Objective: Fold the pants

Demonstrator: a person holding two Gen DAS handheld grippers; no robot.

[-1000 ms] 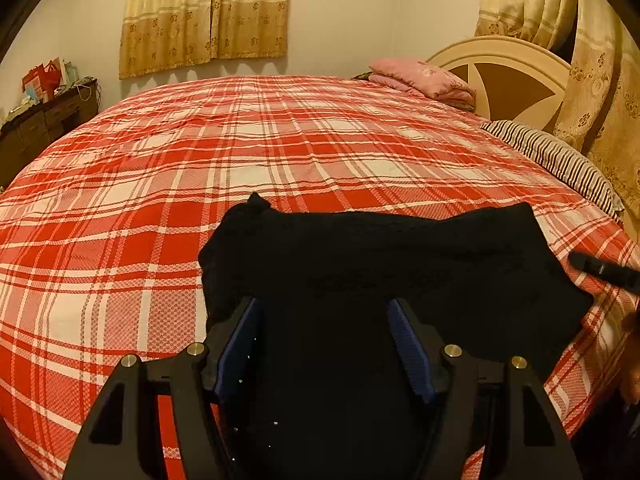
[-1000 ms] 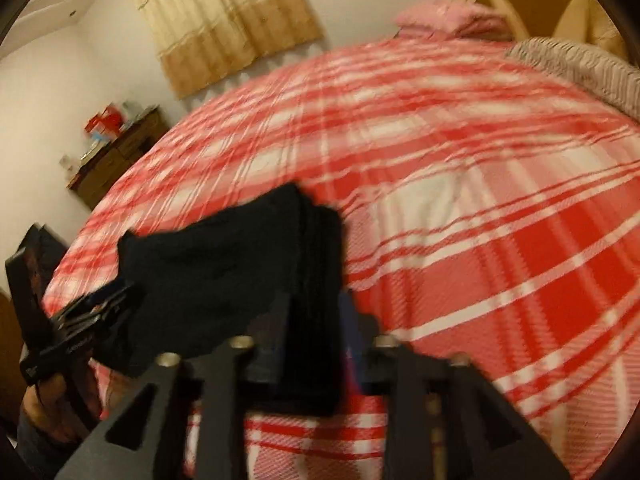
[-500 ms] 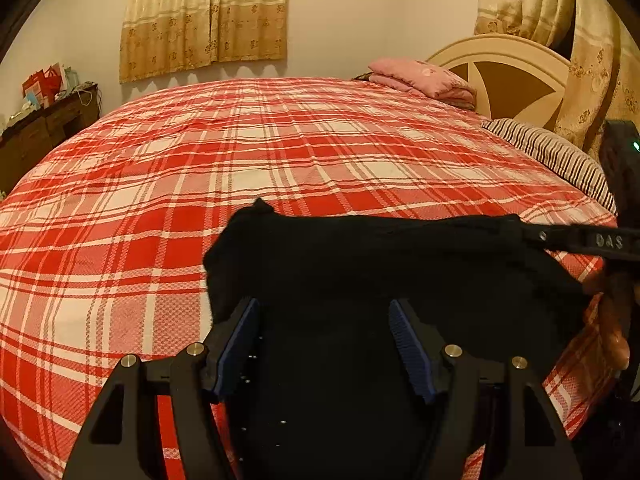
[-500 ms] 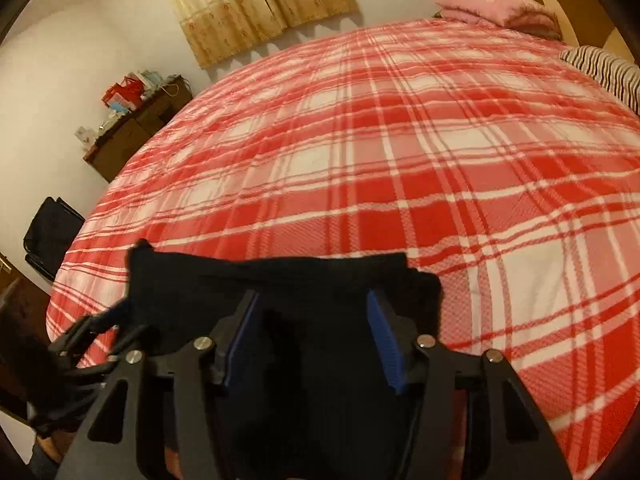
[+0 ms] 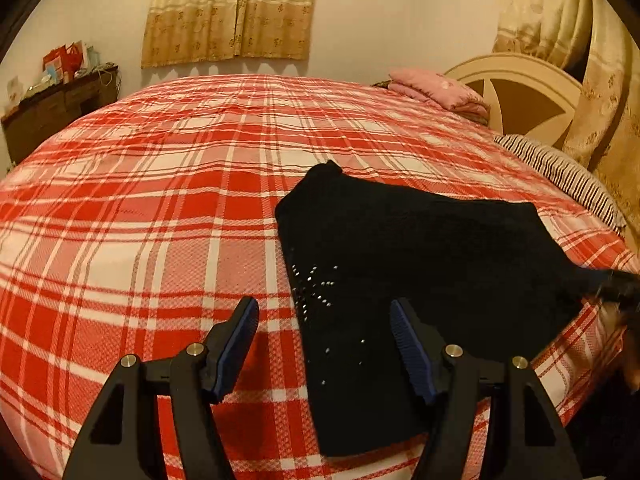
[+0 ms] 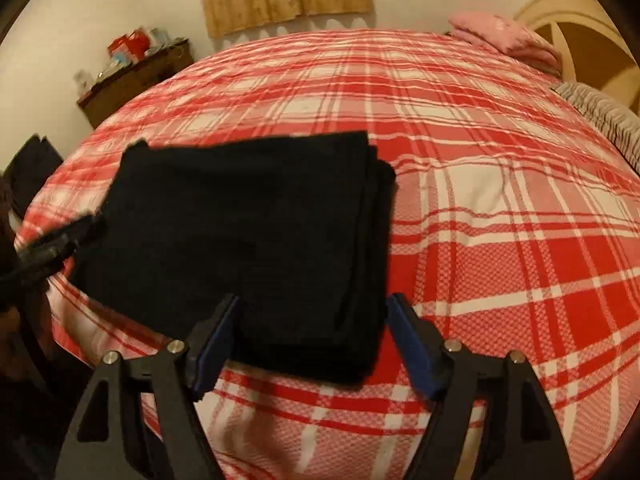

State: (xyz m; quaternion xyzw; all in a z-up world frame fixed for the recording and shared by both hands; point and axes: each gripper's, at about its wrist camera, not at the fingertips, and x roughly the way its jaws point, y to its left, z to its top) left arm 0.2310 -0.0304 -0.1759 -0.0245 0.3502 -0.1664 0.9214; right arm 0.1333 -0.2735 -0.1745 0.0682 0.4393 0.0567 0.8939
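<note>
The black pants (image 5: pixel 420 264) lie folded in a flat stack on the red plaid bed (image 5: pixel 160 208), near its front edge. Small shiny studs show on their near left part. In the right wrist view the pants (image 6: pixel 248 232) show as a neat rectangle with layered edges on the right. My left gripper (image 5: pixel 324 336) is open and empty, above the pants' left edge. My right gripper (image 6: pixel 312 332) is open and empty, above the stack's near right corner. Each gripper shows blurred at the other view's edge (image 5: pixel 616 284) (image 6: pixel 48 248).
A pink folded blanket (image 5: pixel 436 90) and a striped pillow (image 5: pixel 560 172) lie by the cream headboard (image 5: pixel 520 92) at the right. A dark wooden dresser (image 5: pixel 56 108) with clutter stands at the far left. Curtains (image 5: pixel 228 8) hang on the back wall.
My right gripper opened, let go of the pants' edge and drew back. My left gripper moved left, so the pants now sit to its right. The pants lie flat.
</note>
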